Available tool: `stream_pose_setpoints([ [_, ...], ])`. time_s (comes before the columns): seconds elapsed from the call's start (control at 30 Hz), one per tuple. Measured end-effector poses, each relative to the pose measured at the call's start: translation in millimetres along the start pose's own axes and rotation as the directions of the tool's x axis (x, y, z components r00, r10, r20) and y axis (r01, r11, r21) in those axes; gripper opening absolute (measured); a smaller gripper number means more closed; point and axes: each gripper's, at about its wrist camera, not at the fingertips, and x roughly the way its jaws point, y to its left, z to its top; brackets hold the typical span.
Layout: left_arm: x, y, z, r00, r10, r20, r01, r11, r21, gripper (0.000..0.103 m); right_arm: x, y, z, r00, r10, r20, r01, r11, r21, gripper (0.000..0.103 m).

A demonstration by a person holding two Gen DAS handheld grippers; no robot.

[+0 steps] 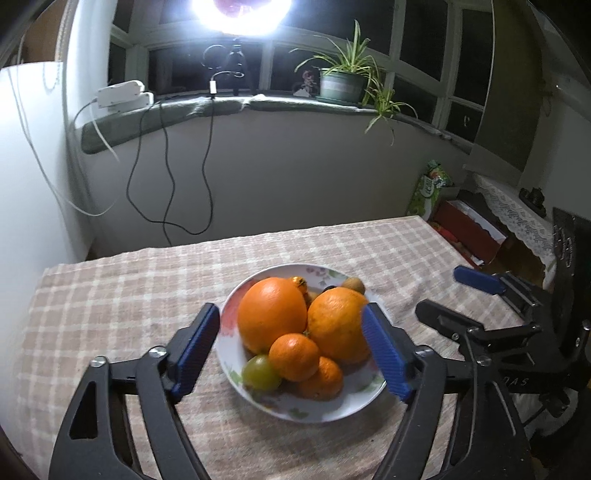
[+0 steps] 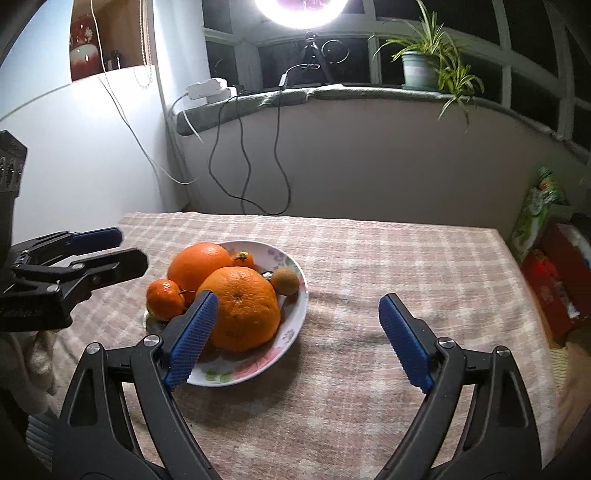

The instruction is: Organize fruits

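Both black two-finger grippers with blue ribbed pads hang over the pink-and-cream checked tablecloth (image 1: 122,280) with jaws wide apart and nothing clamped: left gripper (image 1: 291,350) frames the white floral-print plate (image 1: 314,411) of fruit without touching it, right gripper (image 2: 299,338) sits just right of the plate over bare cloth. On the plate, piled touching: two large oranges (image 1: 271,314), small tangerines (image 1: 293,356) and a green round fruit (image 1: 260,373) at the near edge, a brown kiwi-like fruit (image 2: 284,281) at the far side. Beyond the table, black cables (image 1: 168,184) hang down the wall under a windowsill holding a potted spider plant (image 1: 341,83) and a glaring ring light (image 1: 240,14).
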Motion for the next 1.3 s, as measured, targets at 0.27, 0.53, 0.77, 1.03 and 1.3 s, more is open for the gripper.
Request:
stream_pose_setpoints([
  [0.27, -11.4, 3.1, -9.4, 0.998, 0.053, 0.014, -0.053, 0.998, -0.022, 0.081, -11.0, 15.3, -0.7, 0.998, -0.061, 0.022, 0.061, 0.997, -0.039, 0.091],
  [0.53, -22.8, 4.2, -17.5, 0.997, 0.066, 0.031, -0.064, 0.997, -0.046, 0.081, -17.0, 20.6, -1.0, 0.998, -0.047, 0.033, 0.048, 0.998, -0.042, 0.091],
  [0.77, -25.9, 2.6, -20.1, 0.997, 0.072, 0.035, -0.070, 0.997, -0.045, 0.081, -21.2, 18.6, -1.8, 0.998, -0.045, 0.043, 0.046, 0.999, -0.027, 0.091],
  [1.03, -28.2, 0.1, -21.2, 0.997, 0.071, 0.037, -0.070, 0.997, -0.038, 0.081, -22.5, 21.1, -1.2, 0.998, -0.049, 0.049, 0.051, 0.998, -0.036, 0.092],
  [1.3, -30.6, -0.8, -23.2, 0.996, 0.081, 0.041, -0.079, 0.996, -0.039, 0.081, -24.9, 23.0, -0.6, 0.997, -0.049, 0.056, 0.051, 0.998, -0.040, 0.092],
])
